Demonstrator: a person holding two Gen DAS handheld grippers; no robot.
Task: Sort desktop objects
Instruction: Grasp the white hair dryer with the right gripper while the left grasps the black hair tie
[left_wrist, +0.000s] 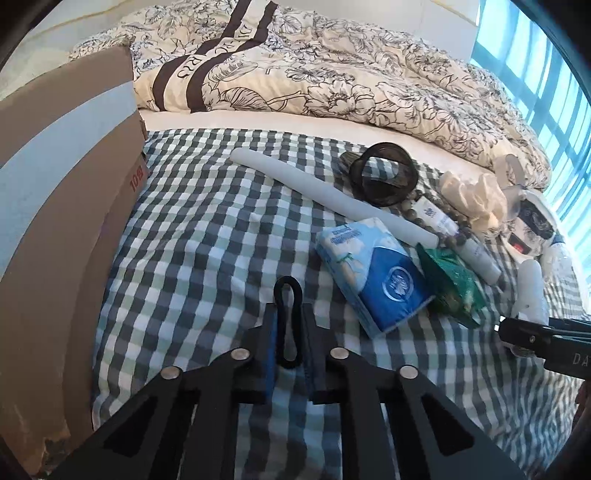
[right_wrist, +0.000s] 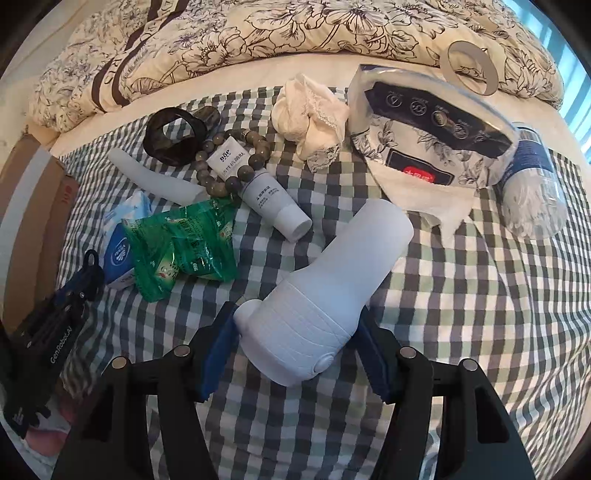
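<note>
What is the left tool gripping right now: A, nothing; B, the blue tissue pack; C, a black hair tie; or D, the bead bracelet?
C: in the left wrist view the left tool has its pads closed on a black hair tie, while the blue tissue pack lies apart on the checked cloth.

Bright window (left_wrist: 546, 92) daylight; fisheye edges warped, dark.

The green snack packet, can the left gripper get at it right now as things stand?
Probably not yet. The left gripper is shut on a black hair tie, and the blue tissue pack lies between it and the green snack packet.
</note>
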